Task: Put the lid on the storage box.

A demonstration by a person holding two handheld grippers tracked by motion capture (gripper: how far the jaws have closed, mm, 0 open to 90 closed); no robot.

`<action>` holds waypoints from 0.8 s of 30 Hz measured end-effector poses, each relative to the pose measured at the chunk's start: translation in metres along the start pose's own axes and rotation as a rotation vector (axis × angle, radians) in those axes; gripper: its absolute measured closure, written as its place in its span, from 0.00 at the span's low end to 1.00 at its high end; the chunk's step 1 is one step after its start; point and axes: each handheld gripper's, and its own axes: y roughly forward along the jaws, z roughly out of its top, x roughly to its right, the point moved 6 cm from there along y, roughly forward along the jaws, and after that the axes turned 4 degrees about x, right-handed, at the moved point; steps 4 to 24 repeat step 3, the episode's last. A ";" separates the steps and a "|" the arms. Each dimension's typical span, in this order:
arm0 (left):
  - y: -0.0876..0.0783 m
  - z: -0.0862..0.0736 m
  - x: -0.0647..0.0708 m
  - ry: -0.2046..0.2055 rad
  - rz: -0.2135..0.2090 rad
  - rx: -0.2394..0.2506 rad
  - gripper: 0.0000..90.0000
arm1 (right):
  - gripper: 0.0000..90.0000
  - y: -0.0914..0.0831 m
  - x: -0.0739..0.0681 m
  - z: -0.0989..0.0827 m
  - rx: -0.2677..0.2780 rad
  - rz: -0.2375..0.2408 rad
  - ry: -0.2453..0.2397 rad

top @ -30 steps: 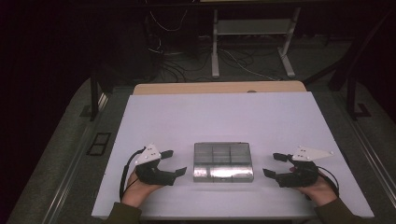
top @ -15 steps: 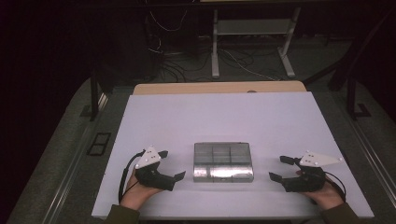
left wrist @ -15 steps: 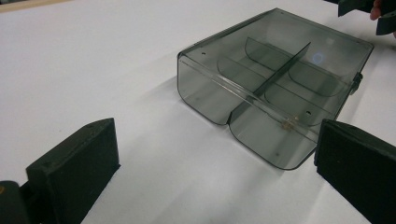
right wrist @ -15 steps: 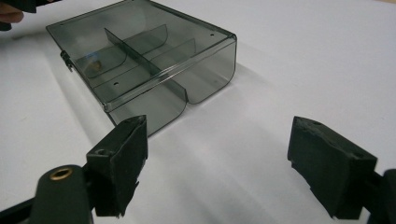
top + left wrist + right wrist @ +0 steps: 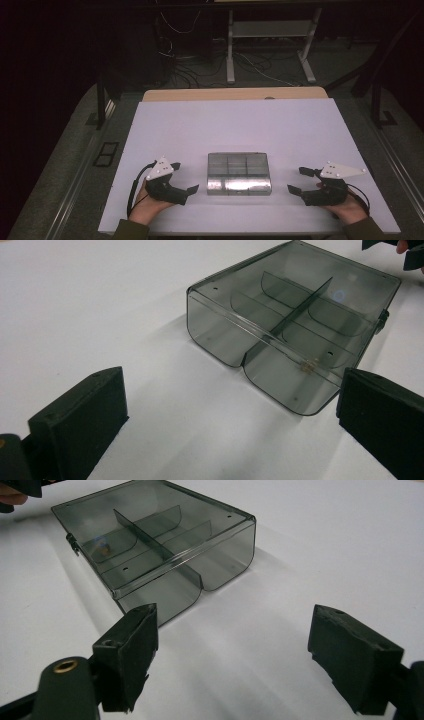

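Note:
A clear smoky plastic compartment box [image 5: 239,173] lies shut on the white table, dividers visible through its lid. My left gripper [image 5: 186,176] rests on the table just left of it, jaws pointing at the box. They have just been opening and stand wide with nothing between them. My right gripper [image 5: 296,180] lies to the box's right, also open and empty. In the left gripper view the box [image 5: 290,325] sits ahead of the open left gripper [image 5: 230,405]. In the right gripper view the box [image 5: 155,545] lies ahead and left of the open right gripper [image 5: 237,630].
The white table top [image 5: 240,125] spreads bare behind the box, with a wooden strip [image 5: 235,94] along its far edge. Beyond it stand a metal desk frame [image 5: 270,30] and floor cables [image 5: 185,70]. A person's hands hold both grippers near the front edge.
The left gripper's jaws have spread wider apart. The right hand has drifted slightly toward the near right. The box has not moved.

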 end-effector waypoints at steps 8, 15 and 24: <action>0.000 0.000 0.000 -0.001 -0.002 0.001 0.00 | 0.22 0.000 0.000 0.000 0.000 0.000 -0.002; 0.000 0.000 0.000 -0.001 -0.002 0.001 0.00 | 0.22 0.000 0.000 0.000 0.000 0.000 -0.002; 0.000 0.000 0.000 -0.001 -0.002 0.001 0.00 | 0.22 0.000 0.000 0.000 0.000 0.000 -0.002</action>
